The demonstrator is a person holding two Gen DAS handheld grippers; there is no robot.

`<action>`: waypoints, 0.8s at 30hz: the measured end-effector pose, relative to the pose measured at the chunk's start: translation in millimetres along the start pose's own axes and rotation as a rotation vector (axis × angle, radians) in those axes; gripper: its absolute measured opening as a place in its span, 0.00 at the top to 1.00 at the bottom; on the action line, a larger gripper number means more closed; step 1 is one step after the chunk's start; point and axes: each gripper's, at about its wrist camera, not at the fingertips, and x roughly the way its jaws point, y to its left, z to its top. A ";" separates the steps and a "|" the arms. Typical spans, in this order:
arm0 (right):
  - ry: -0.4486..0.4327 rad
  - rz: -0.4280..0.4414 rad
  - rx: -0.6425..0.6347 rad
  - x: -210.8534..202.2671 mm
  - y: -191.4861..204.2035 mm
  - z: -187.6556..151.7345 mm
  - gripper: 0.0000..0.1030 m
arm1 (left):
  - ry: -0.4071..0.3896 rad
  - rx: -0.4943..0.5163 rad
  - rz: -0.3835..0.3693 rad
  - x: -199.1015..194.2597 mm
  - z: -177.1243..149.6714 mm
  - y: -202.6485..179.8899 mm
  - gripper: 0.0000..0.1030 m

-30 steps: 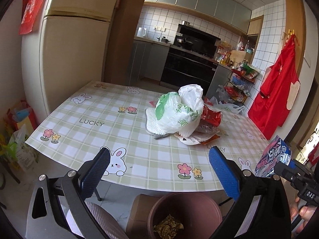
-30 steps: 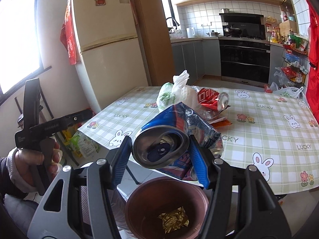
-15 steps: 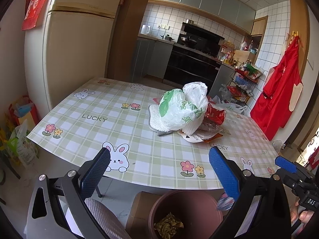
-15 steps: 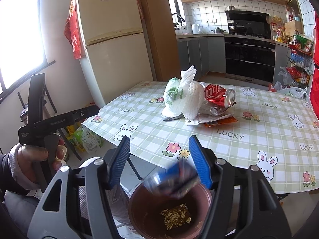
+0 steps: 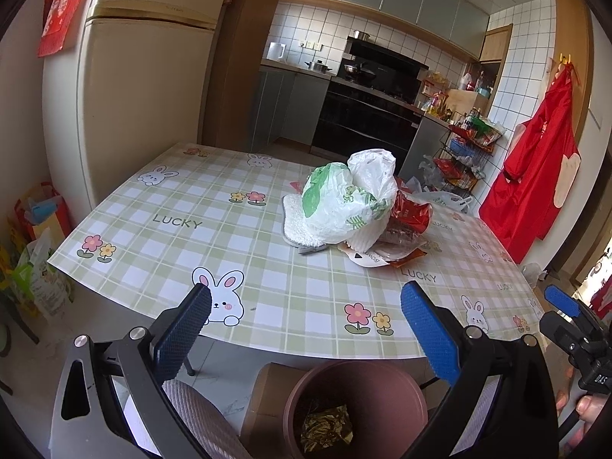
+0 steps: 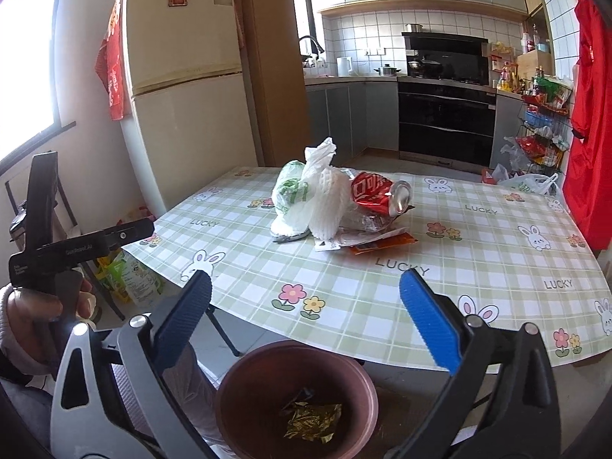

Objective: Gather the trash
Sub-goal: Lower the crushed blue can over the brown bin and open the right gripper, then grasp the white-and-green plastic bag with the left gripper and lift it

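Note:
My right gripper (image 6: pixel 306 280) hangs over a brown bin (image 6: pixel 298 371) below the table's near edge. Its jaws are opening wide and nothing is between them. A crumpled gold wrapper (image 6: pixel 310 419) lies in the bin; no can shows in it. My left gripper (image 5: pixel 306 292) stands open and empty above the same bin (image 5: pixel 382 390). On the checked table (image 6: pixel 478 252) sits a trash pile. It holds a white and green plastic bag (image 6: pixel 292 193), a white foam net (image 6: pixel 325 206), a crushed red can (image 6: pixel 378 193) and an orange wrapper (image 6: pixel 382 243). The bag (image 5: pixel 344 199) hides most of the pile in the left wrist view.
A cardboard box (image 5: pixel 267 390) stands beside the bin under the table. A cream fridge (image 6: pixel 183 95) rises at the left with bags (image 5: pixel 34 267) on the floor near it. A red apron (image 5: pixel 535 176) hangs at the right. Kitchen counters and an oven (image 6: pixel 443 122) lie beyond the table.
The crushed blue can left my right gripper and dropped toward the bin, and the jaws spread wide. The left gripper kept its place, open.

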 end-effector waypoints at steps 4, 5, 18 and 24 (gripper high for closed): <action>0.014 -0.051 0.013 4.0 -15.8 -4.2 0.06 | 0.022 0.033 -0.025 16.4 6.7 -11.6 0.06; 0.013 -0.062 0.022 4.9 -21.7 -5.3 0.06 | 0.025 0.044 -0.032 23.3 10.4 -16.7 0.06; 0.034 -0.171 0.175 22.8 -102.0 -11.7 0.06 | 0.106 0.137 -0.025 172.6 74.5 -77.2 0.06; 0.059 -0.197 0.224 32.3 -127.5 -16.3 0.06 | 0.180 0.149 0.031 219.8 75.2 -73.8 0.06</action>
